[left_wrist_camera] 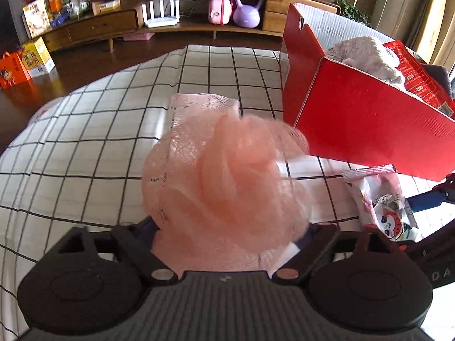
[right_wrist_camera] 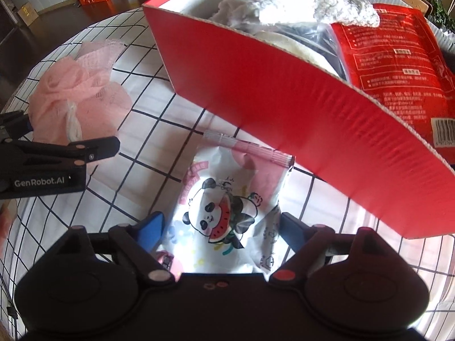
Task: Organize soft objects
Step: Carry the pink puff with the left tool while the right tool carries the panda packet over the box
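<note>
While the pink mesh bath pouf (left_wrist_camera: 224, 182) fills the gap of the left gripper (left_wrist_camera: 227, 227), whether its wide jaws press it is unclear. The right gripper (right_wrist_camera: 221, 227) straddles the panda snack packet (right_wrist_camera: 227, 207), pads apart from it. Both lie on the checked cloth (left_wrist_camera: 85, 153), open leftward, beside the red carton's wall (right_wrist_camera: 284, 119).

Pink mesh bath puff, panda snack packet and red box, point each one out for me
pink mesh bath puff (left_wrist_camera: 224, 182), left wrist view, middle folds
panda snack packet (right_wrist_camera: 224, 207), right wrist view, panda print
red box (right_wrist_camera: 284, 119), right wrist view, front wall
</note>
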Available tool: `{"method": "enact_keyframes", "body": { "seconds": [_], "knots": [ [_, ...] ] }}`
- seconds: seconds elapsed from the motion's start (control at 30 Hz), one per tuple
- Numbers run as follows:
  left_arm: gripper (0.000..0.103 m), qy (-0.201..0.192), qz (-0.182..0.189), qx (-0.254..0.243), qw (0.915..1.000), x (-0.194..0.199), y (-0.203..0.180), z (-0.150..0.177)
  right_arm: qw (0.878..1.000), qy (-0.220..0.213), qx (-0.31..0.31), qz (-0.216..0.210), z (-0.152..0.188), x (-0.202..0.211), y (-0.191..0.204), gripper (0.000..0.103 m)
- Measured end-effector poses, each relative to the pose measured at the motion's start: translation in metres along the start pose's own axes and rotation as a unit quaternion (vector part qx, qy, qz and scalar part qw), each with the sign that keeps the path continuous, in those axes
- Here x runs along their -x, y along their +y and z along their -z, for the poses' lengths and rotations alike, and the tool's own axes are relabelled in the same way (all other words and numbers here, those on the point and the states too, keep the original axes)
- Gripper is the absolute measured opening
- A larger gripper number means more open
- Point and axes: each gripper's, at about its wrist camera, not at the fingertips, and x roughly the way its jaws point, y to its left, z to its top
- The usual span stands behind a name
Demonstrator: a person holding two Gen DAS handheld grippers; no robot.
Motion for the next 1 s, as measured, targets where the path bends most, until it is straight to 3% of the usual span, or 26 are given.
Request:
{"method": "enact_keyframes", "body": {
  "seconds": [0.27, 0.4, 0.77, 1.0],
  "knots": [
    [0.042, -0.014, 0.001, 0.009, 0.9999, 0.012, 0.009, 0.003, 1.0, -0.016, -0.018, -0.005, 0.001, 0.011, -0.008, 0.074],
    [0.034, -0.025, 0.004, 0.016, 0.9996, 0.02, 0.016, 0.003, 0.999, -0.033, -0.031, -0.023, 0.001, 0.026, -0.011, 0.074],
    [0.033, -0.061, 0.009, 0.004, 0.9981, 0.066, 0.019, 0.001, 0.994, -0.087, -0.033, -0.049, 0.005, 0.087, -0.004, 0.073],
    [0.033, -0.088, 0.022, -0.021, 0.9956, 0.109, 0.011, -0.003, 0.99, -0.135, -0.024, -0.04, 0.012, 0.137, -0.005, 0.073]
  ]
}}
